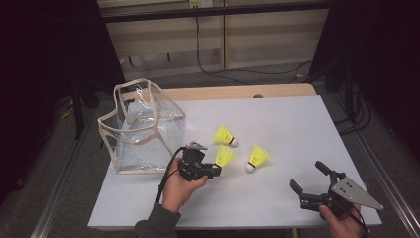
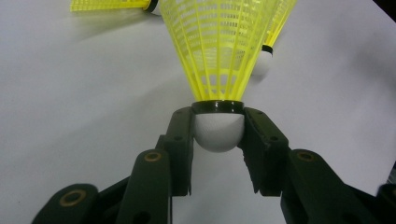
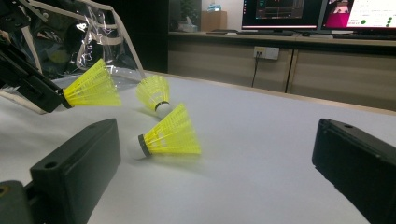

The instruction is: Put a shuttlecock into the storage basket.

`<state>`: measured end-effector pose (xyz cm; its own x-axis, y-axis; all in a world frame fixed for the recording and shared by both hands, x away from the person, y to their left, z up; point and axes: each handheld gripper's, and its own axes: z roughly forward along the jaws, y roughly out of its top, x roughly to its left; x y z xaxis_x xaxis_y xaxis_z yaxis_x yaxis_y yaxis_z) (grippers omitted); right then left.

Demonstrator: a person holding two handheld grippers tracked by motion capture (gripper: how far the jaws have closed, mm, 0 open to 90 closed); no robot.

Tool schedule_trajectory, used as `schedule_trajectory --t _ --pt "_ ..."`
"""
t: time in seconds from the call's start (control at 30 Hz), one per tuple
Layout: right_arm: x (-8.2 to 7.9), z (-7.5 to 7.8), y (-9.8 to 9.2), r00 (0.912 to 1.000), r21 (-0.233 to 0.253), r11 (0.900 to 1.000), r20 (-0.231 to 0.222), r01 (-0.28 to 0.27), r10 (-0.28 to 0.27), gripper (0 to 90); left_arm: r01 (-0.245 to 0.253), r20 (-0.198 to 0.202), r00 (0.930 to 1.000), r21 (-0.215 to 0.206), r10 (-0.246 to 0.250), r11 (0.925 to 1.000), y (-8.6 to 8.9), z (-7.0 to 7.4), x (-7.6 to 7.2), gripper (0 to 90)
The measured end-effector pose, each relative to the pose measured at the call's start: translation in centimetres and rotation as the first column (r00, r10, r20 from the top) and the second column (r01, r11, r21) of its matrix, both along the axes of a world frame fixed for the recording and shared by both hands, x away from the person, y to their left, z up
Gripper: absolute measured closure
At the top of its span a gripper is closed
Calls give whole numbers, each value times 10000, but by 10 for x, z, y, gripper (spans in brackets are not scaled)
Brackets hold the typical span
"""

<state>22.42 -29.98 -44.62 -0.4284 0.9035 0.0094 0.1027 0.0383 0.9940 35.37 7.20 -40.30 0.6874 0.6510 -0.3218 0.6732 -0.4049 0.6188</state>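
Three yellow shuttlecocks with white cork heads are on or over the white table (image 1: 277,119). My left gripper (image 1: 214,171) is shut on the cork of one shuttlecock (image 1: 225,156) (image 2: 219,65) (image 3: 91,86), its skirt pointing away from the jaws, slightly above the table. A second shuttlecock (image 1: 224,135) (image 3: 154,93) lies just behind it. The third shuttlecock (image 1: 257,157) (image 3: 170,133) lies to the right. My right gripper (image 1: 308,177) (image 3: 210,158) stands open near the front right corner, with nothing between its jaws.
A clear plastic bag (image 1: 141,126) with beige trim stands open-topped at the table's left side, beside the left hand. Cables run over the floor behind the table. A wooden strip edges the table's far side.
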Motion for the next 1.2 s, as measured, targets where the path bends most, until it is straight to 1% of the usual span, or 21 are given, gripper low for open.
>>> schedule_trajectory --t 0.1,0.13,0.2,0.43,0.5,0.6,0.67,0.77,0.97,1.0,1.1,1.2 --pt "0 0 0 10000 -32 10000 -10 2 -2 10 73 -130 9999 -94 -74 9999 1 3 1 648" --pt "0 0 1 10000 -8 10000 -10 1 -1 10 72 -81 9999 -1 -72 10000 2 5 1 648" --pt "0 0 1 10000 -23 10000 -13 1 -1 10 78 -51 10000 22 -78 10000 2 8 1 648" --pt "0 0 0 10000 -15 10000 -10 -1 1 10 341 -246 9991 71 -339 9994 4 17 4 649" --pt "0 0 0 10000 -1 10000 -19 4 -4 10 321 -274 9991 16 -320 9995 4 19 5 648" --pt "0 0 0 10000 2 10000 -15 30 -30 10 361 -293 9989 90 -358 9993 4 21 6 648" --pt "0 0 0 10000 -4 10000 -6 28 -28 10 404 -314 9987 141 -399 9991 4 24 7 648" --pt "0 0 -1 10000 8 10000 4 15 -15 10 418 -342 9986 78 -415 9991 4 28 8 648" --pt "0 0 -1 10000 35 10000 23 22 -23 10 486 -427 9979 104 -481 9988 7 36 12 648" --pt "0 0 -1 10000 40 10000 28 17 -17 10 545 -402 9977 173 -537 9984 7 38 13 648" --pt "0 0 -1 10000 32 10000 27 20 -20 10 495 -500 9975 31 -493 9988 8 42 14 649" --pt "0 0 0 10000 37 10000 8 35 -35 10 604 -507 9969 115 -597 9981 9 45 16 649"
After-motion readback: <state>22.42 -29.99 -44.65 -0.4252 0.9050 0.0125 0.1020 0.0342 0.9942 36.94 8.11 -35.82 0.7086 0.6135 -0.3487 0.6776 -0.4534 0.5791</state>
